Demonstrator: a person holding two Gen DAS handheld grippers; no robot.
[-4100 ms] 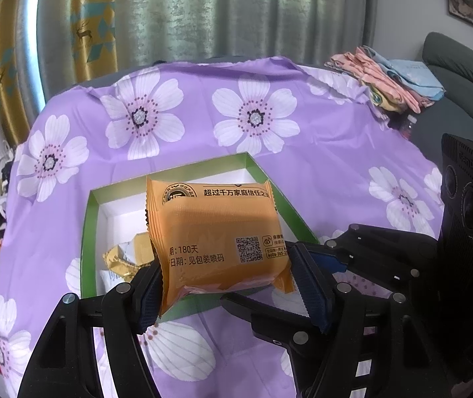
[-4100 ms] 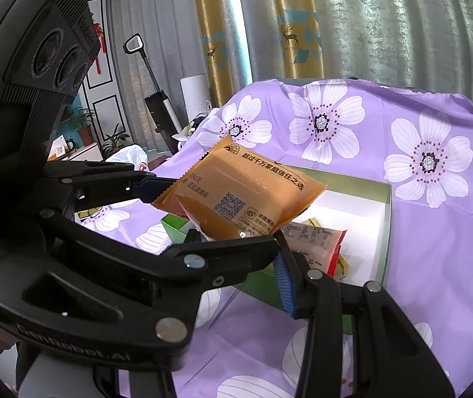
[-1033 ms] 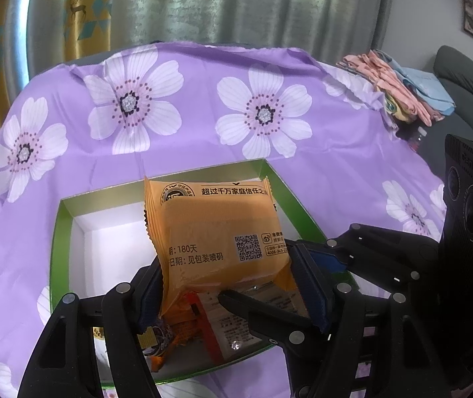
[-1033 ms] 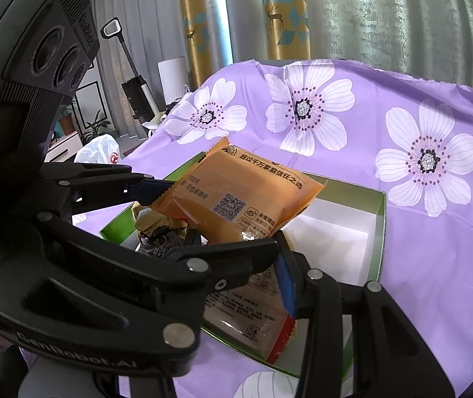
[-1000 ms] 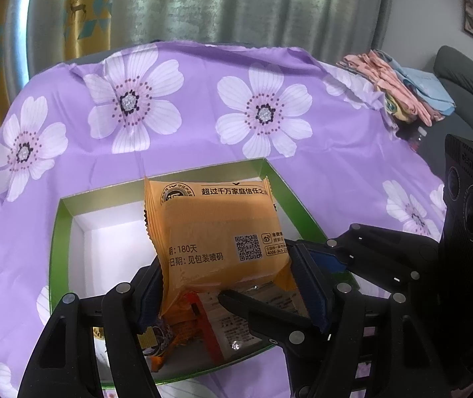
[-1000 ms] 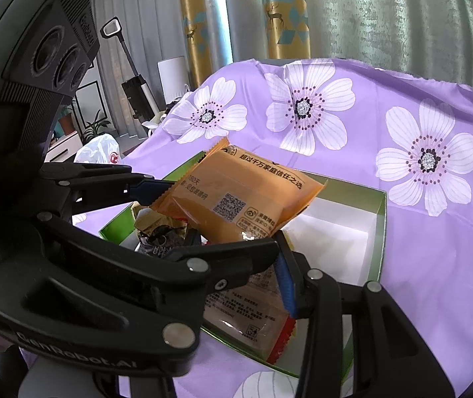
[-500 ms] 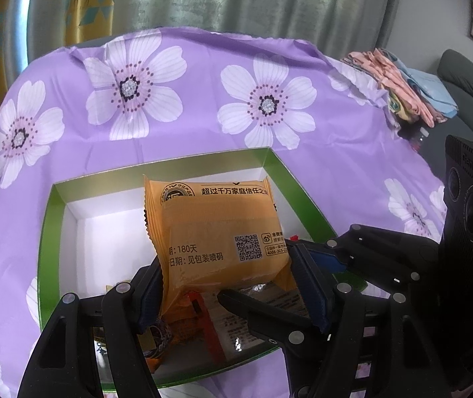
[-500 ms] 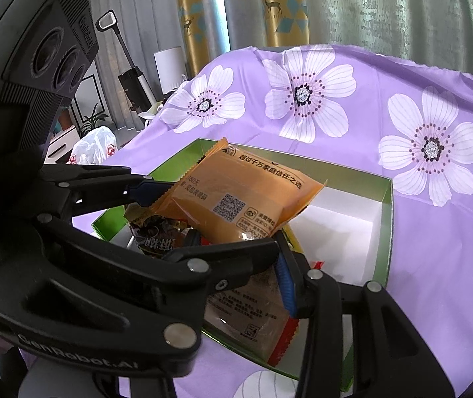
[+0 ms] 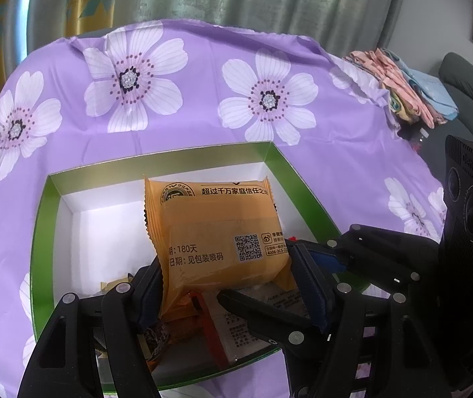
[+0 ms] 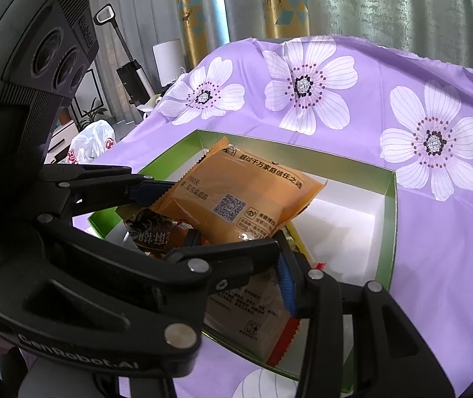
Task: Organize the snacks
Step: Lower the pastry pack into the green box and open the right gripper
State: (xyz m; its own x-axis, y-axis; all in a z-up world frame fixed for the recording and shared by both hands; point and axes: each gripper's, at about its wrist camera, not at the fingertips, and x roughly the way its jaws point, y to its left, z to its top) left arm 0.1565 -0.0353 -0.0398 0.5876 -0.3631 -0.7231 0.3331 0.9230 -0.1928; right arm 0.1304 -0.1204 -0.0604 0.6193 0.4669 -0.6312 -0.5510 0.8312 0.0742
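An orange snack packet with a QR code is held by my left gripper, shut on its lower end, over the green-walled white box. In the right wrist view the packet hangs above the box, with the left gripper's fingers on its sides. Several snack packs lie in the box's near part, among them a tan red-edged pack and a dark one. The right gripper itself does not show its own fingers clearly apart from the black frame in the foreground.
The box sits on a purple tablecloth with white flowers. Folded pink and blue cloths lie at the far right edge, beside a grey sofa. A vacuum and a white bag stand beyond the table's left side.
The left gripper has carried the orange packet forward and lower over the box; the box interior now fills more of both views. The grip is unchanged.
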